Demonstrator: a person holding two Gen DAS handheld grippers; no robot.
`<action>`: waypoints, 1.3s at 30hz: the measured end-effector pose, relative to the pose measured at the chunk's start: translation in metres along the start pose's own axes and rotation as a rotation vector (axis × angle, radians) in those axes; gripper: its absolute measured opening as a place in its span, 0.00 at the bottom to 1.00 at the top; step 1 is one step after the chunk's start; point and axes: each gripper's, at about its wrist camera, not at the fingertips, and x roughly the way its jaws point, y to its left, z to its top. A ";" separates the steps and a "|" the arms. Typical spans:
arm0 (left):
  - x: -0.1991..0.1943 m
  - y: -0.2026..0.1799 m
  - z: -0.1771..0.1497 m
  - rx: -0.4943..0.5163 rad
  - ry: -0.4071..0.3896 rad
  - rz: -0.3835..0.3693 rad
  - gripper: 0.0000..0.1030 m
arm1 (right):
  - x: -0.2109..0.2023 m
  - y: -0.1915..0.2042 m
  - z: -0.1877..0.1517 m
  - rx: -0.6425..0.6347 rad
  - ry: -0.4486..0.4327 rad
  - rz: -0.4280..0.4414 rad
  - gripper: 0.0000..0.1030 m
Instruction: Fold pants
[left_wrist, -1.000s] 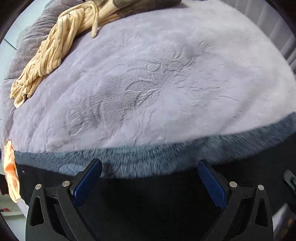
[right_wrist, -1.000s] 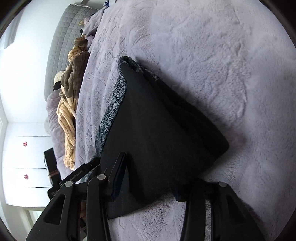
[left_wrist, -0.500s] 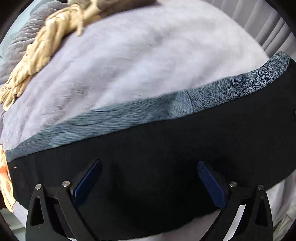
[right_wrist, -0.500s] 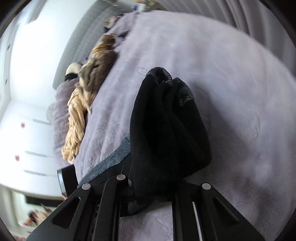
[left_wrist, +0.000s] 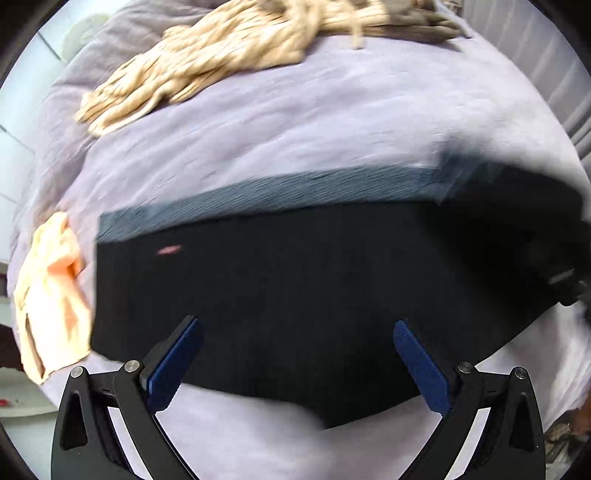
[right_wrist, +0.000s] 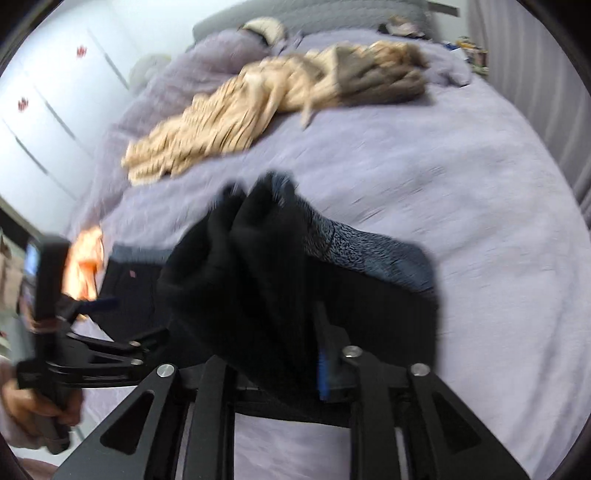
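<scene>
Black pants (left_wrist: 295, 295) lie across the near part of the bed (left_wrist: 332, 129), folded into a broad dark slab w/ a grey patterned waistband (left_wrist: 277, 192) along the far edge; one end is bunched up and lifted off the cover at the right. That bunched end (right_wrist: 251, 280) sits between the fingers of the right tool (right_wrist: 266, 354); its jaws have just been opening a bit, cloth still packed between them and hanging from the tool, so it reads as clamped on the pants. Left tool (left_wrist: 295, 354) hovers over the near edge of the pants, blue pads (left_wrist: 173, 362) wide apart, nothing between them, not touching the fabric as far as the blur lets me tell. In the right wrist view the left tool (right_wrist: 110, 332) shows at the left edge, held by a hand (right_wrist: 37, 402). Just left of the pants, touching or nearly so, an orange garment (left_wrist: 51, 295) at the bed's left edge. Farther back, well apart from the pants, a tan striped garment (left_wrist: 207, 66) sprawls w/ a brown-grey piece (right_wrist: 384, 81) beside it. Between those and the waistband the lilac cover is bare, same to the right of the pants. Curtains (right_wrist: 535, 92) along the right side, white cupboard doors (right_wrist: 48, 122) left, grey headboard (right_wrist: 314, 11) at the far end. Both views motion-blurred.
</scene>
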 end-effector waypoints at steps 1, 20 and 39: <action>-0.001 0.015 -0.004 -0.007 0.005 0.005 1.00 | 0.024 0.019 -0.005 -0.028 0.044 -0.030 0.31; 0.072 0.003 -0.031 -0.012 0.159 -0.090 1.00 | 0.036 -0.043 -0.085 0.856 0.129 0.460 0.54; 0.070 -0.008 -0.032 0.005 0.163 -0.059 1.00 | 0.066 -0.030 -0.079 0.833 0.185 0.397 0.05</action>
